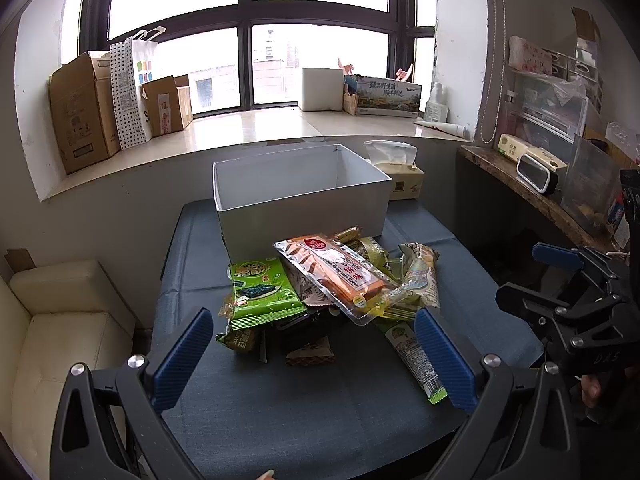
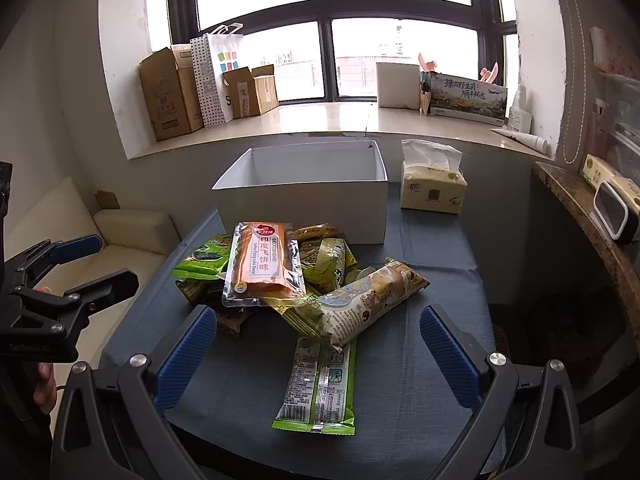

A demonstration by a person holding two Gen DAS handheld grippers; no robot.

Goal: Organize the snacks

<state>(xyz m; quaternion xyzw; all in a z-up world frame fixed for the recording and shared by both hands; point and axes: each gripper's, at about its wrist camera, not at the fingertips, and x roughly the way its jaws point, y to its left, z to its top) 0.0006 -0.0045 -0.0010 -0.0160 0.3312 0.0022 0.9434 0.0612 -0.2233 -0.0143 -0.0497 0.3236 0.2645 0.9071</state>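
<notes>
I am at the very start of sorting: nothing is picked up, and the white box [image 2: 304, 196] at the far edge of the worktop [image 2: 432, 368] looks empty from here. The snack pile [image 2: 280, 276] lies just in front of the box, near the worktop's middle, with the orange flying-cake packet [image 2: 260, 264] on top, a long cartoon-printed roll [image 2: 368, 300] leaning on its right side, and a green-edged packet [image 2: 318, 388] lying flat toward the near edge. My left hand-held gripper [image 1: 316, 356] and right hand-held gripper [image 2: 320, 360] both stand wide with nothing between the pads, tilted down toward the pile from the near edge. I judge the next move is to pick one loose packet, probably the near green-edged one, and close on it without dragging the neighbours.
</notes>
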